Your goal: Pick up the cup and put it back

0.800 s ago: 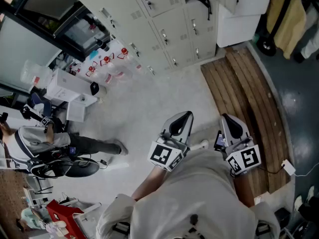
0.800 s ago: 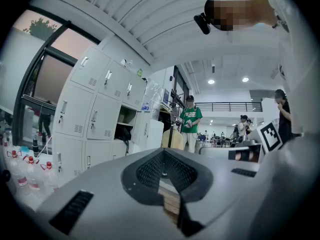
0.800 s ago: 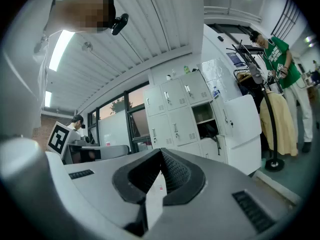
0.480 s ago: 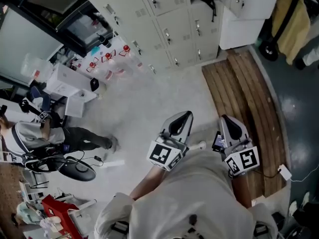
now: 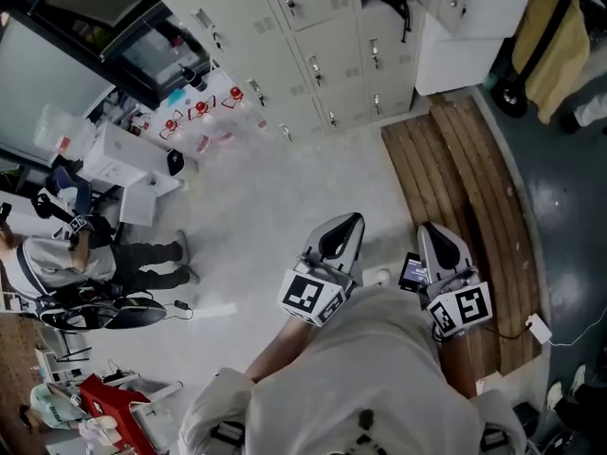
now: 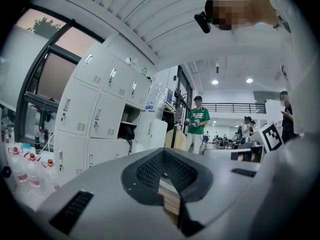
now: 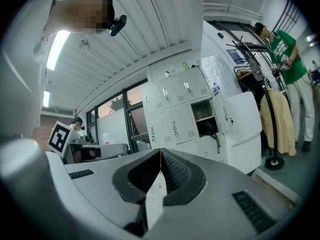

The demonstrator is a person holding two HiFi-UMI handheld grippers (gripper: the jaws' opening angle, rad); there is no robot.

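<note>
No cup shows in any view. In the head view both grippers are held close against the person's chest, side by side over the pale floor, and both point away from the body. The left gripper (image 5: 353, 218) has its jaws closed tip to tip with nothing between them; in the left gripper view (image 6: 163, 151) it faces the lockers and an open hall. The right gripper (image 5: 429, 227) is also shut and empty, and in the right gripper view (image 7: 160, 151) its tips meet in front of another row of lockers.
White lockers (image 5: 313, 27) line the far wall, with red-capped water bottles (image 5: 199, 112) and white boxes (image 5: 119, 159) at their left. A wooden platform (image 5: 455, 169) runs along the right. A person in a striped shirt (image 5: 66, 263) stands at left; a person in green (image 6: 197, 121) stands beyond.
The person at the left has stepped further left. The head view has shifted slightly. Both grippers stay where they were, still shut.
</note>
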